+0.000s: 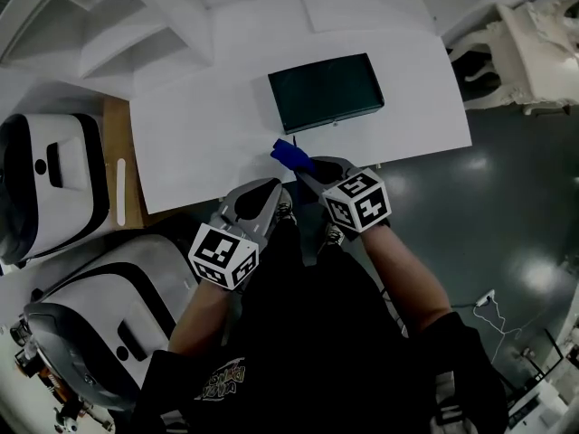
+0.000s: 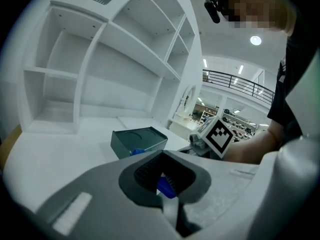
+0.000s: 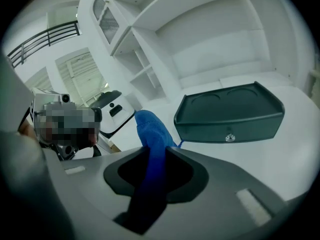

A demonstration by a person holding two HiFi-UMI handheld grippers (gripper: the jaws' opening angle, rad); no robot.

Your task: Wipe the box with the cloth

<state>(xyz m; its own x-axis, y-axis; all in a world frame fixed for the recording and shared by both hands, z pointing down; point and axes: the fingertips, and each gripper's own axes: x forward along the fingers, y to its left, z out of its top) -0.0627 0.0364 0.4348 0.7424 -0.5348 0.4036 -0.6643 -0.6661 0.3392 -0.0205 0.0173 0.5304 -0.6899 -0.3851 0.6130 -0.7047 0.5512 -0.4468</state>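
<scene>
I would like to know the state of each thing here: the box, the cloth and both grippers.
box: closed, flat on the table.
cloth: clamped, apart from the box.
right gripper: jaws shut on the cloth.
left gripper: jaws shut, holding nothing.

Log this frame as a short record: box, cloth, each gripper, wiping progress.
box: dark green box, flat on the white table
cloth: blue cloth, short of the box, not touching it
right gripper: right gripper shut on the cloth
left gripper: left gripper with jaws together beside the right one, no clear hold on anything
progress: wiping not yet begun
</scene>
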